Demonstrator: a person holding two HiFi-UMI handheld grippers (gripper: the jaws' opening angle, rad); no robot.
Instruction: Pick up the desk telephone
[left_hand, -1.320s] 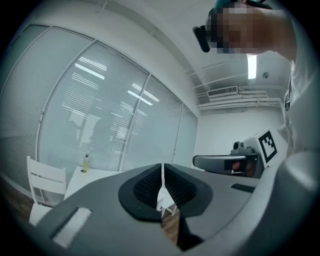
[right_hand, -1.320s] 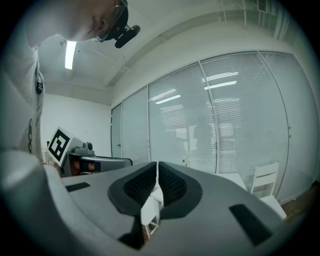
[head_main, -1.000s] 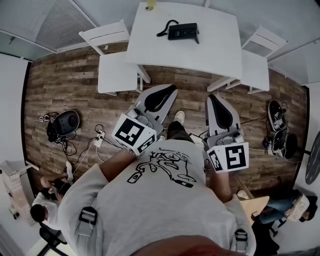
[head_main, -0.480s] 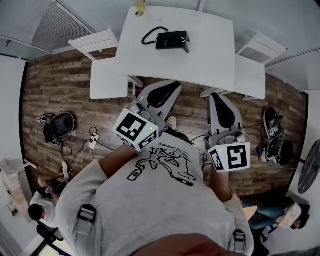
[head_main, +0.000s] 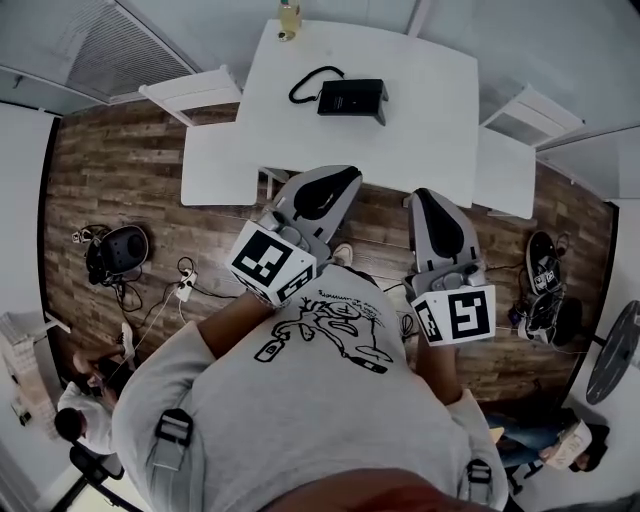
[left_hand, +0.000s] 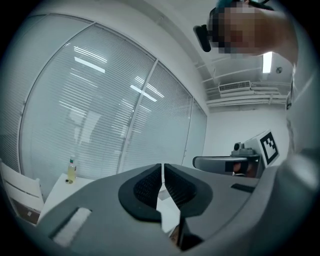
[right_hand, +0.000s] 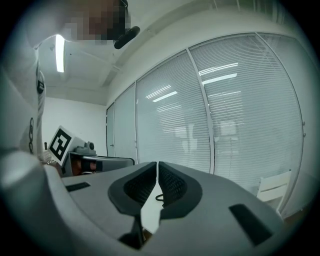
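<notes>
The black desk telephone (head_main: 352, 98) lies on the white table (head_main: 430, 135), its coiled cord (head_main: 306, 84) looping out to the left. Both grippers are held level in front of the person, short of the table's near edge and apart from the phone. My left gripper (head_main: 343, 178) is shut and holds nothing; its pads (left_hand: 150, 186) meet with nothing between them. My right gripper (head_main: 424, 199) is shut and empty too, its pads (right_hand: 171, 186) together. A bit of dark cord (right_hand: 159, 198) shows just below the right jaws' tips.
A small bottle (head_main: 289, 20) stands at the table's far left corner, also in the left gripper view as the bottle (left_hand: 72, 171). White chairs flank the table at left (head_main: 215, 160) and right (head_main: 505, 170). Cables and a dark device (head_main: 115, 250) lie on the wooden floor. Window blinds back the table.
The person has walked towards the table: it and the telephone now sit nearer the grippers' tips in the head view. Both grippers stayed shut and empty.
</notes>
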